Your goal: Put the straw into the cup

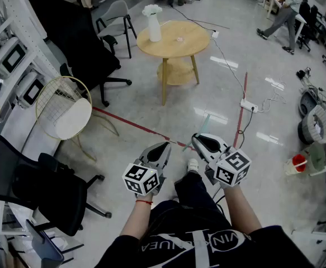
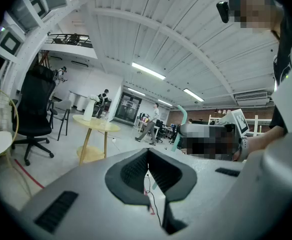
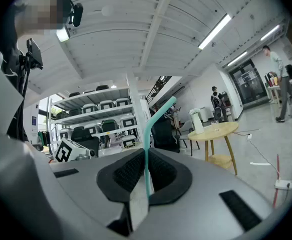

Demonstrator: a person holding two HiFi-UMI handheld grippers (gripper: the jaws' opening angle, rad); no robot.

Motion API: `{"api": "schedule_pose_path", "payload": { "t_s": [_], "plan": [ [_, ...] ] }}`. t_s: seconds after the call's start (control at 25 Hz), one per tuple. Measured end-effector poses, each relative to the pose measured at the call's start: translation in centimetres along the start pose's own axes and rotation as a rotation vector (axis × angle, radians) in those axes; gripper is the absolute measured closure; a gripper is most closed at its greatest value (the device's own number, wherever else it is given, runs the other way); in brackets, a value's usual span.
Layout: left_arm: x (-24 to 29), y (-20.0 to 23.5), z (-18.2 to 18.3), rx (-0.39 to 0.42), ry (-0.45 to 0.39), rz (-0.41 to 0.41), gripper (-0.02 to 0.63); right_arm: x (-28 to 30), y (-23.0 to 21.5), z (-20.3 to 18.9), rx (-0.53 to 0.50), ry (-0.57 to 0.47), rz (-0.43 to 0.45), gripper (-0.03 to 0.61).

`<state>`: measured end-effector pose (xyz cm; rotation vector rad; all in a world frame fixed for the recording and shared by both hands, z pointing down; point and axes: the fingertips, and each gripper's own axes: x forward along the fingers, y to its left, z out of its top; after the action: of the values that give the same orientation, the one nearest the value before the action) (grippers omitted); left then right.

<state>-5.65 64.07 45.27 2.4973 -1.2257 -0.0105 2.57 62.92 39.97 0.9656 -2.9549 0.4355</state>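
Observation:
A teal bendy straw (image 3: 148,149) stands upright between the jaws of my right gripper (image 3: 147,159), which is shut on it; its bent top (image 3: 165,107) leans right. In the head view the straw (image 1: 204,124) pokes forward from the right gripper (image 1: 197,139) above the floor. My left gripper (image 1: 165,146) is beside it, jaws shut with nothing in them, as the left gripper view (image 2: 147,158) shows. A small clear cup (image 1: 179,38) sits on the round wooden table (image 1: 193,35) far ahead, next to a white vase (image 1: 152,24). The cup (image 3: 215,124) is also small in the right gripper view.
A gold wire chair (image 1: 66,108) with a white cushion and black office chairs (image 1: 34,191) stand to the left near shelving. A grey chair (image 1: 116,17) is behind the table. A power strip (image 1: 247,105) with cables and red tape lines lie on the floor. A person (image 1: 283,13) walks at the far right.

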Motion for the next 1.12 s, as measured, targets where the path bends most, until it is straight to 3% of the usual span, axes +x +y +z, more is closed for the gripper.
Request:
{"api": "schedule_pose_path", "payload": {
  "t_s": [0.56, 0.88, 1.12],
  "plan": [
    [2.2, 0.2, -0.7, -0.003, 0.032, -0.017, 0.606, 0.0, -2.0, -0.3, 0.048, -0.023, -0.014, 0.555],
    [6.9, 4.3, 0.7, -0.027, 0.037, 0.019, 0.606, 2.9, -8.8, 0.7, 0.128, -0.035, -0.06, 0.555],
    [12.7, 8.9, 3.4, -0.026, 0.028, 0.048, 0.606, 7.6, -15.4, 2.6, 0.156, -0.04, -0.046, 0.555]
  ]
}}
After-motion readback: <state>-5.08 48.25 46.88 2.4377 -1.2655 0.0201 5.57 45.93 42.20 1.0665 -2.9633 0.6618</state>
